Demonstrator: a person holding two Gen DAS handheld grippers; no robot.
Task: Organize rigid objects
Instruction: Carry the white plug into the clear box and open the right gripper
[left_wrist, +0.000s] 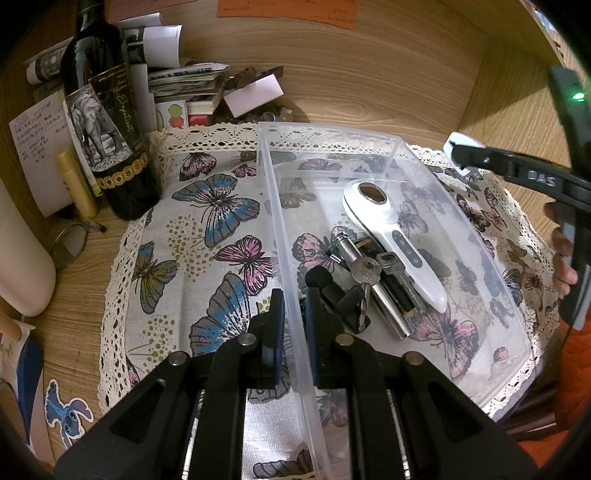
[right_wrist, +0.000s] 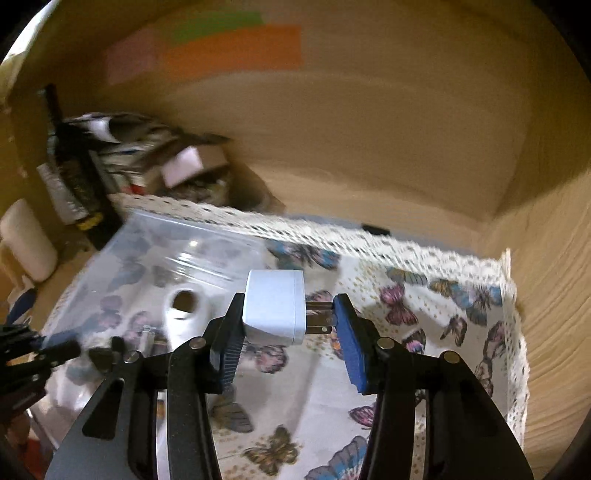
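Left wrist view shows, at the far left, a wine bottle (left_wrist: 107, 122) standing on the wooden desk, then the butterfly cloth (left_wrist: 207, 221), then my left tongs (left_wrist: 293, 317) clenched on the near wall of the clear plastic bin (left_wrist: 388, 147), one finger outside and one inside. In the bin lie a white handheld device (left_wrist: 391, 240), a bunch of keys (left_wrist: 369, 269) and a metal cylinder (left_wrist: 373, 291) beneath them, all touching in one heap. Something black sits by my inner finger; I cannot tell what it is. At the right edge my right tongs (left_wrist: 458, 151) hover over the bin's far side.

Right wrist view is blurred, but the white plug adapter (right_wrist: 275, 306) is plain enough: my right tongs (right_wrist: 286, 328) grasp it, one pad on its flat back, the other against the tips of its prongs.

I judge the adapter light, hard and smooth, not fragile, yet this hold is poor. Pressing on the prong tips lets it pivot or slip. Gripping across the two flat sides of the body would be steadier. The thin bin wall probably flexes, so I hold it gently.
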